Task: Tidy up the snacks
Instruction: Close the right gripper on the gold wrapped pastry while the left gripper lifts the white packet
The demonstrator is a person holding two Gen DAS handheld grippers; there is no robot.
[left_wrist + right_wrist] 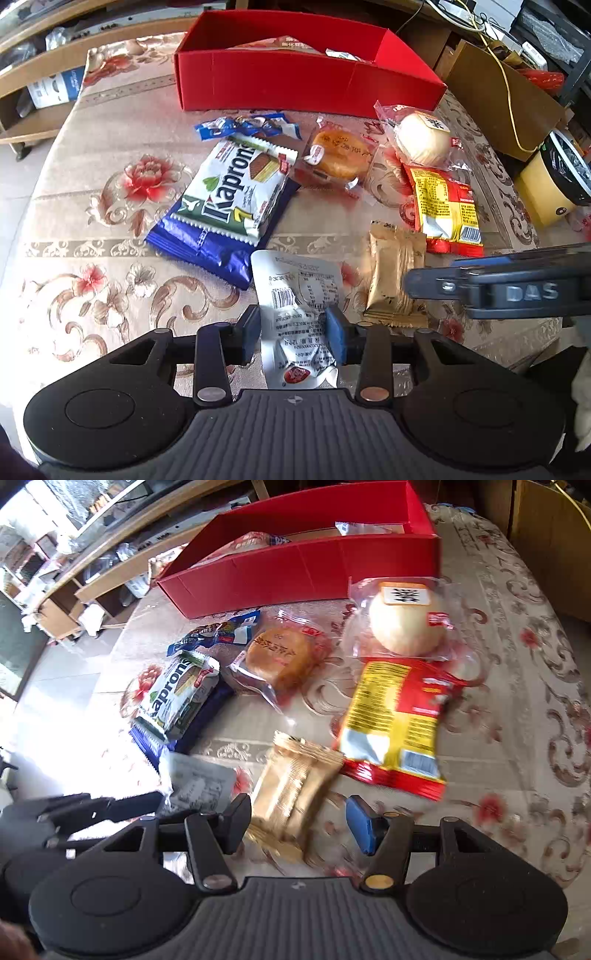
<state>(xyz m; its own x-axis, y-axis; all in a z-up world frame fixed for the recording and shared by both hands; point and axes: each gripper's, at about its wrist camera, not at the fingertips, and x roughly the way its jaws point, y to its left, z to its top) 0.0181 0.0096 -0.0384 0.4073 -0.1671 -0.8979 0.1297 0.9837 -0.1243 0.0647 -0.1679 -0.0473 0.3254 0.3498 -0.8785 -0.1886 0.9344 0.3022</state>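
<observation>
My left gripper (293, 334) is shut on a silver-white snack pouch (299, 295), its pads pressing both sides; the pouch also shows in the right wrist view (201, 781). My right gripper (301, 823) is open around a gold wafer pack (291, 794), which also shows in the left wrist view (395, 280), with a gap between the pads and the pack. A red box (295, 79) stands at the back with a few snacks inside. Loose on the table lie a Kaprons pack (232, 188), a brown cake (340, 155), a white bun (423, 138) and a red-yellow bag (445, 210).
A flowered cloth (92, 221) covers the table. A small blue wrapper (247, 125) lies before the box. A yellow canister (554, 181) and a cardboard box (498, 96) stand to the right. Wooden shelves (40, 85) are to the left.
</observation>
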